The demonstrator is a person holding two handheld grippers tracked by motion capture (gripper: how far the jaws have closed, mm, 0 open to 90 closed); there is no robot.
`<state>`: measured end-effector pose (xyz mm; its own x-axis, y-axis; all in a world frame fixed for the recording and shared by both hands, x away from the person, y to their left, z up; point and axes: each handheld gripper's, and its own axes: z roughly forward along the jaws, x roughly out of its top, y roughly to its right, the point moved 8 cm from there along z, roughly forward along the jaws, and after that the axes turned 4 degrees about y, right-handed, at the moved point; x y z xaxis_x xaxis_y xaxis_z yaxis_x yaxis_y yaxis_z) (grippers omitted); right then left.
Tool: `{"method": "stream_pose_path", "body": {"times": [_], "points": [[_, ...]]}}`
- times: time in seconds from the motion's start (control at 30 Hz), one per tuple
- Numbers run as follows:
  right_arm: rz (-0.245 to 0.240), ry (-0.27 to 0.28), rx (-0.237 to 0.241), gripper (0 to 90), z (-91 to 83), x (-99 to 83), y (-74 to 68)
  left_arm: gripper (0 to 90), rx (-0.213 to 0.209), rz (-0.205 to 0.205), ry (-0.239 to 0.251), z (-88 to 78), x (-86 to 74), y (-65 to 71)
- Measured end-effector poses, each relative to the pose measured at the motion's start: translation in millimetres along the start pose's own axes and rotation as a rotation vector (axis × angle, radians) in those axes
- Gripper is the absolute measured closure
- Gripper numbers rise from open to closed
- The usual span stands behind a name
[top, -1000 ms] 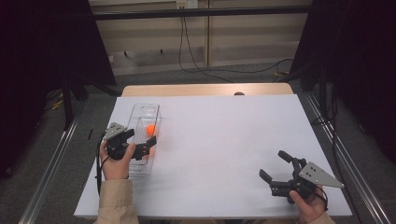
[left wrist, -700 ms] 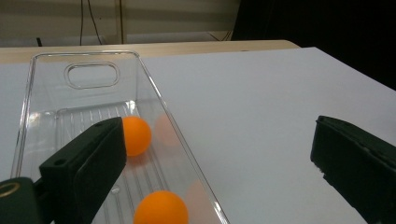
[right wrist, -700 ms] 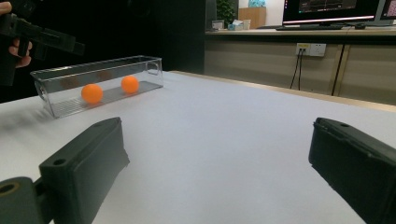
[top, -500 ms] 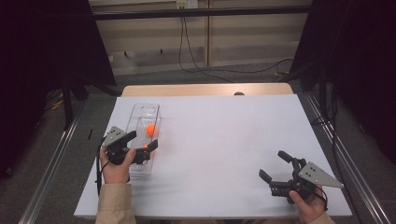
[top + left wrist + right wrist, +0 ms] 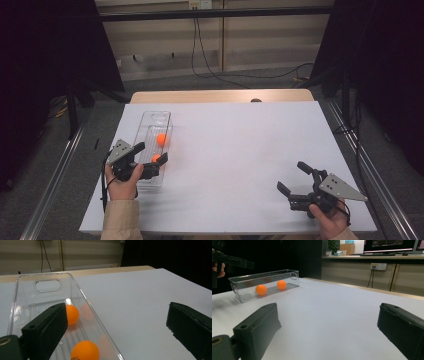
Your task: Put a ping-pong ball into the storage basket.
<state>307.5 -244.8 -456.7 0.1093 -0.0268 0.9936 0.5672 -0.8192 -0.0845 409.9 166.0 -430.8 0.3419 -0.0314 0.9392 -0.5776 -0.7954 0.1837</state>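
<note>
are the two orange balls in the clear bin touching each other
Apart. The right gripper view shows bare bin floor between the nearer ball and the farther ball.

Near orange ball (image 5: 85,351) cut off by left gripper view's bottom edge.

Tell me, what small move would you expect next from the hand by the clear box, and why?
Probably the left gripper draws back off the clear box. Its fingers stand wide open and hold nothing, and two orange balls already lie inside the box, so it seems to have nothing left to release there.
</note>
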Motion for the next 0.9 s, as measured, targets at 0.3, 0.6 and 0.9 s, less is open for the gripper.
{"method": "stream_pose_path", "body": {"times": [0.3, 0.6, 0.9], "points": [[0.002, 0.002, 0.000, 2.8, -0.2, 0.2, -0.3, 3.7, -0.006, 0.000, 0.007, -2.7, -4.4, -0.2], [0.001, -0.002, -0.001, 2.8, 0.0, -0.4, 0.0, 3.6, -0.017, 0.013, 0.020, -7.6, -8.6, -1.5], [0.000, -0.004, 0.001, 2.8, 0.0, -0.7, -0.3, 3.6, -0.018, 0.016, 0.025, -11.6, -14.6, -2.0]]}}
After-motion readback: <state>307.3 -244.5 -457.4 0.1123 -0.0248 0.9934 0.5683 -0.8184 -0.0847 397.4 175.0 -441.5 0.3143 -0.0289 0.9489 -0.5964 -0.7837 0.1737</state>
